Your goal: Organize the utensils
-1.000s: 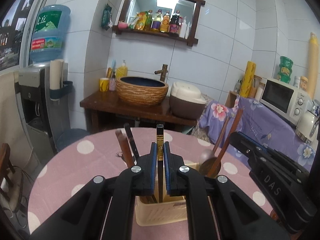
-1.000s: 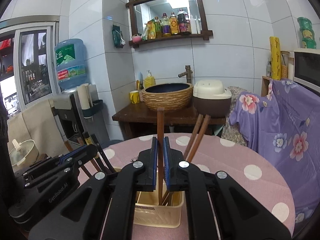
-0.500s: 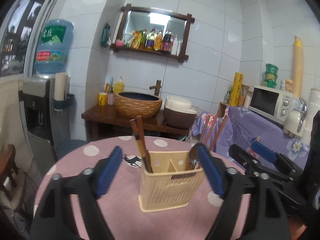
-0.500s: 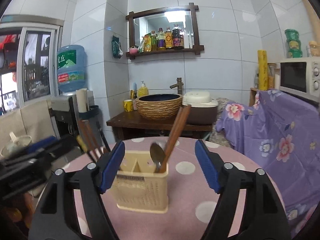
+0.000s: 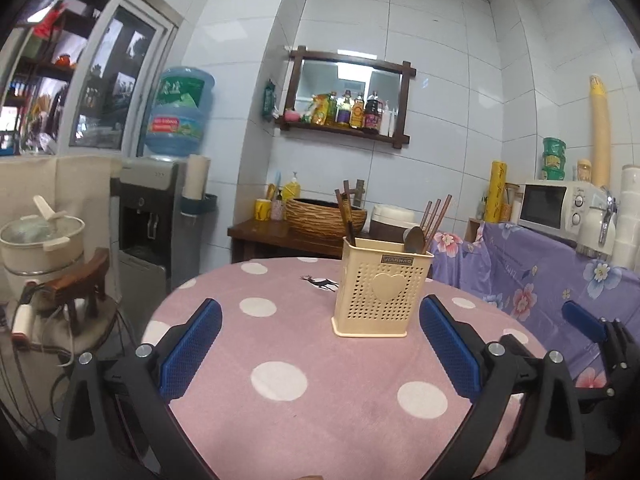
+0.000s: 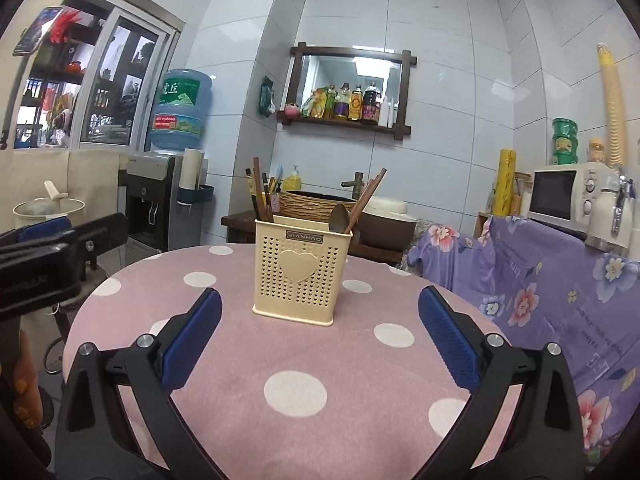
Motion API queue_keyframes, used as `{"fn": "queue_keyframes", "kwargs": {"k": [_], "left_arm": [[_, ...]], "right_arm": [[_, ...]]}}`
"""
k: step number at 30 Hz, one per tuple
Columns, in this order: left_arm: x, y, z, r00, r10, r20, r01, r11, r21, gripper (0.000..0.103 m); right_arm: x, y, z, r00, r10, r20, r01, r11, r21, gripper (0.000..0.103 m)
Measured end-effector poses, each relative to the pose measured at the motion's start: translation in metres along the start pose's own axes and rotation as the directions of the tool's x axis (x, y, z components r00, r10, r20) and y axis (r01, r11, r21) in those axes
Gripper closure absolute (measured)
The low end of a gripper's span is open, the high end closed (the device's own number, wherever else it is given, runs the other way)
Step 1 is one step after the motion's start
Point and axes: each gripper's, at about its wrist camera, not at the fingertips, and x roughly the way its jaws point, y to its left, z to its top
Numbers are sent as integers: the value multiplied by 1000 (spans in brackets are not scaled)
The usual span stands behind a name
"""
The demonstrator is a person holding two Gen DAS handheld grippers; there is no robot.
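both grippers backed off from the cream utensil holder (image 6: 302, 270), which stands upright on the pink polka-dot table (image 6: 296, 396). left gripper (image 5: 320, 350) jaws have just been opening, now spread wide, nothing between them. right gripper (image 6: 320, 340) same: jaws just opened wide, empty, holder ahead but untouched. dark chopsticks (image 6: 258, 196) stand in the holder's left compartment, brown chopsticks (image 6: 366, 200) and a spoon (image 6: 339, 218) lean in the right one. no loose utensils visible on the tabletop in either view, so sorting looks essentially done; judging by this, only pulling away is left, unless more utensils sit out of frame, can't tell
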Motion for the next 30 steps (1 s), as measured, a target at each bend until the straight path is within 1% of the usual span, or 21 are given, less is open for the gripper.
{"fn": "queue_keyframes", "kwargs": {"k": [3,5,8,12,16,22,30], "left_arm": [[-15,4,-2,997,56,51,-57,998,22,5],[-21,7,-2,996,70,54,-71,997,20,5],[-26,8,-5,997,64,37,-66,997,35,5],[-27,11,-6,999,45,9,-46,999,23,5],[-33,9,-10,999,50,19,-51,998,38,5],[-34,6,-11,999,33,16,-34,998,44,5],[-37,5,-11,999,43,27,-44,998,45,5]], "right_arm": [[-22,-4,-9,1000,7,5,-8,999,37,6],[-29,-8,-10,1000,11,4,-11,999,50,6],[-35,-13,-12,1000,-1,13,0,998,59,6],[-37,-19,-12,1000,18,12,-19,995,94,6],[-38,-18,-11,1000,18,15,-20,996,89,6],[-38,-18,-11,1000,19,17,-20,996,92,6],[-39,-19,-9,1000,16,22,-18,996,91,6]]}}
